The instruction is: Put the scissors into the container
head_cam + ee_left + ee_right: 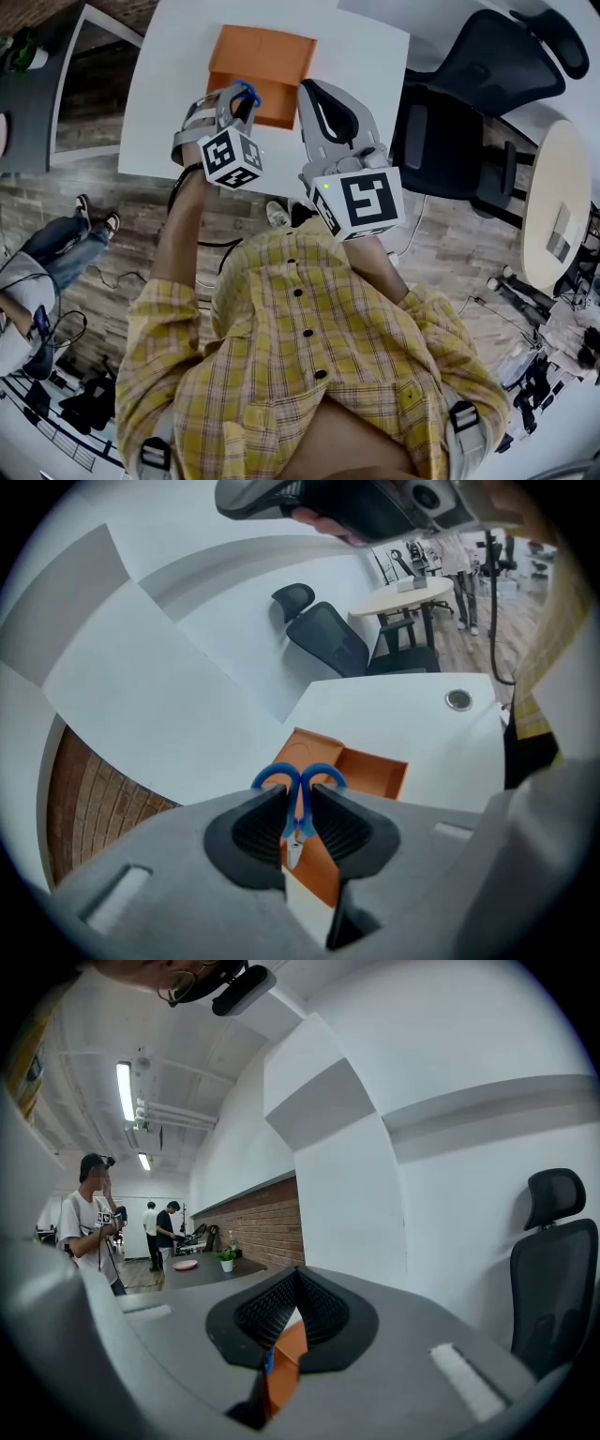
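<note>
Left gripper view: left claw clamps scissors; container at twelve o'clock, best lowered squarely; right claw closed, empty.

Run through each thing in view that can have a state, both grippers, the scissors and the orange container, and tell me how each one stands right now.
left gripper, jaws shut on the scissors
scissors, blades closed, held up off the table, not yet in the container
right gripper, jaws together, nothing between them
container, open-topped, resting on the table, no contents visible
</note>
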Demonstrator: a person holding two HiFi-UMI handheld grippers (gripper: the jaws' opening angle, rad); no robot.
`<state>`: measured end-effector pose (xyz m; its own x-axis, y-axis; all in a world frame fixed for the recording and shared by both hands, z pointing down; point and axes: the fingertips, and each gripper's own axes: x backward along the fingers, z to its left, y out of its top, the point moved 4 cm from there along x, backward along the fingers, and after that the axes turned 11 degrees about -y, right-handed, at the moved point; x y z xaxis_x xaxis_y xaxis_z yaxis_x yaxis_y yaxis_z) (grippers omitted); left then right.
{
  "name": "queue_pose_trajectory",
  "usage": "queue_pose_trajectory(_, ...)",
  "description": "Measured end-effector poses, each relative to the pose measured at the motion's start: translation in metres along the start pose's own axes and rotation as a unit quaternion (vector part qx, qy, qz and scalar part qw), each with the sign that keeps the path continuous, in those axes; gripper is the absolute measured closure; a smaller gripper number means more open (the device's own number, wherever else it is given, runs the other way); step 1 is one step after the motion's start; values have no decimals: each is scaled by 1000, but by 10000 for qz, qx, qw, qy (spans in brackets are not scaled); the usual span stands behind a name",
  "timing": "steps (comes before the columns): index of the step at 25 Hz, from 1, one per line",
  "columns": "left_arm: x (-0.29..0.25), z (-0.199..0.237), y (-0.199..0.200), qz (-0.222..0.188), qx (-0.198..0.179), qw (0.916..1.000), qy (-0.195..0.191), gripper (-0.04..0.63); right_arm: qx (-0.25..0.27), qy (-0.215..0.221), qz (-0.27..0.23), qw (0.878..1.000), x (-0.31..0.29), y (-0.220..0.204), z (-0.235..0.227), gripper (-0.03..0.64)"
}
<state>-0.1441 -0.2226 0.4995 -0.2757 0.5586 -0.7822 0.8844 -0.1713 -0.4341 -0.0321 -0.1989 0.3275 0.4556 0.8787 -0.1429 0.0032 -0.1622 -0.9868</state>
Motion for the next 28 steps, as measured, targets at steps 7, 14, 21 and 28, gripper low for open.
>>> queue_pose_trajectory(7,-26,-11,-5,288,-287,9984,-400,506,-21,-60,37,10000,0,-2,-9,611)
queue_pose_trajectory(14,-46,-18,-11,428,-447,9959,-657,506,-20,-54,92,9999,-2,-6,-10,611)
queue_pose_trajectory(21,-65,-25,-19,575,-648,9920,-917,506,-35,-115,107,9999,-3,-7,-13,611)
queue_pose_trajectory(28,-83,-31,-24,638,-714,9891,-1114,506,-59,-130,149,9998,-5,-11,-16,611)
